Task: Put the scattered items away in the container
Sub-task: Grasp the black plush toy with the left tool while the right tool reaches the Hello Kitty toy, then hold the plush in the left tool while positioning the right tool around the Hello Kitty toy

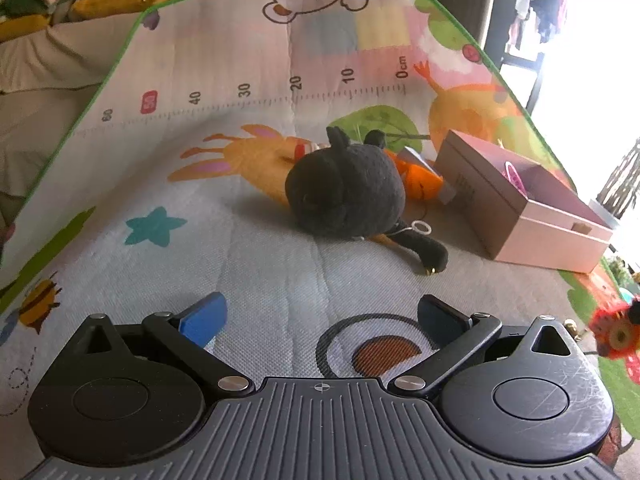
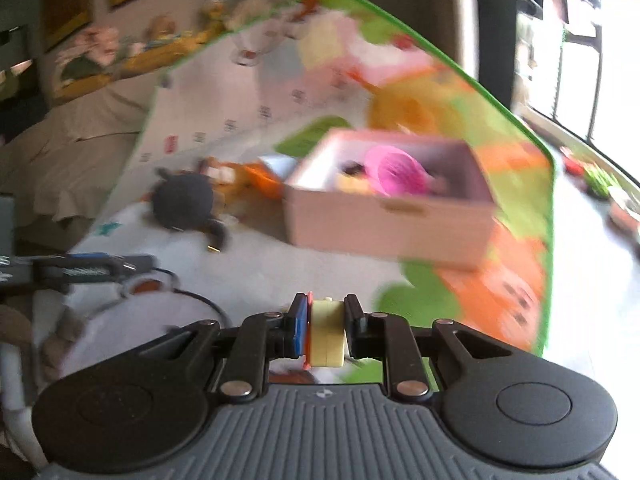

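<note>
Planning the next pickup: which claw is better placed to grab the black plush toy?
Left. The left claw is open and empty, facing the black plush toy directly ahead on the mat. The right claw is shut on a pale yellow piece.

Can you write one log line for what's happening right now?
left gripper: open, empty | right gripper: shut on yellow toy | black plush: on mat

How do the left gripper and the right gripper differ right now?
The left gripper has its jaws spread wide and holds nothing; the right gripper is clamped on a small pale yellow toy. Left faces the black plush toy, right faces the pink box. Both hover over the play mat.
</note>
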`<state>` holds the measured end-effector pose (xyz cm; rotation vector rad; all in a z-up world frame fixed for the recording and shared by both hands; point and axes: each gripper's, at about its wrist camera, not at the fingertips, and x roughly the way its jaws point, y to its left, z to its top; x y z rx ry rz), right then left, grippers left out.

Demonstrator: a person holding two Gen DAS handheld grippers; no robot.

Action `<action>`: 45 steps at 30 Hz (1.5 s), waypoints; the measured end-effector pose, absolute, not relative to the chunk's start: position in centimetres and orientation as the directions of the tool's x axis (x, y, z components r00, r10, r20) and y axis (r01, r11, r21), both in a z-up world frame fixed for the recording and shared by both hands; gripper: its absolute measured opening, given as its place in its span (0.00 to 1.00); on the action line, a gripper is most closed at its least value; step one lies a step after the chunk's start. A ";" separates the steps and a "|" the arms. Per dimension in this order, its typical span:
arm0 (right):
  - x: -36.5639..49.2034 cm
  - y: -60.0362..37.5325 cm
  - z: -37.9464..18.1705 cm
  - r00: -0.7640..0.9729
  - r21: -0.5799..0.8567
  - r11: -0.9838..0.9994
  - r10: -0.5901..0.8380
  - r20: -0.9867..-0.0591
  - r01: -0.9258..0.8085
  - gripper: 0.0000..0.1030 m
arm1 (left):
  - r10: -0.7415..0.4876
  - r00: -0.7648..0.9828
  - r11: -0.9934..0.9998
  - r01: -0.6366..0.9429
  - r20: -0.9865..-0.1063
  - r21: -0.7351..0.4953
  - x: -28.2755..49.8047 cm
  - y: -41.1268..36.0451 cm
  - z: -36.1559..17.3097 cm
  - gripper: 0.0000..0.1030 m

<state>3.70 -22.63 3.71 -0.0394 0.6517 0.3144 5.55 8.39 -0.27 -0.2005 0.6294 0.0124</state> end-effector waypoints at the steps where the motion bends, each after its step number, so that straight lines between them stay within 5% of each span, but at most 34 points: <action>1: 3.5 -23.4 3.3 0.765 0.055 0.963 0.245 -0.596 -0.265 0.23 | -0.043 0.807 0.982 -0.075 -0.588 -0.175 5.6 8.3 -0.3 1.00; 13: 3.5 -26.1 0.1 0.836 0.011 0.995 0.085 -0.542 -0.094 0.87 | 0.009 0.793 0.989 -0.095 -0.609 -0.109 5.8 7.6 -0.3 1.00; 20: 4.5 -27.5 -0.4 0.804 0.122 0.989 0.137 -0.579 -0.081 0.95 | 0.038 0.779 0.994 -0.095 -0.626 -0.058 6.7 6.6 0.0 1.00; 26: 5.0 -28.3 -0.9 0.783 0.190 0.980 0.167 -0.599 -0.064 0.97 | 0.011 0.787 0.965 -0.171 -0.617 -0.201 10.6 5.7 1.7 1.00; 36: 5.3 -28.5 -1.1 0.774 0.214 0.975 0.184 -0.606 -0.064 1.00 | 0.178 0.768 0.966 -0.255 -0.615 -0.039 17.1 3.9 0.0 1.00; 40: 5.4 -28.5 -1.1 0.773 0.212 0.975 0.182 -0.608 -0.063 1.00 | 0.156 0.788 0.979 -0.204 -0.596 -0.013 16.4 4.3 0.0 0.87; 45: 5.5 -28.5 -1.1 0.773 0.212 0.975 0.182 -0.608 -0.063 1.00 | 0.074 0.801 0.996 -0.093 -0.594 -0.001 13.9 3.9 0.1 0.86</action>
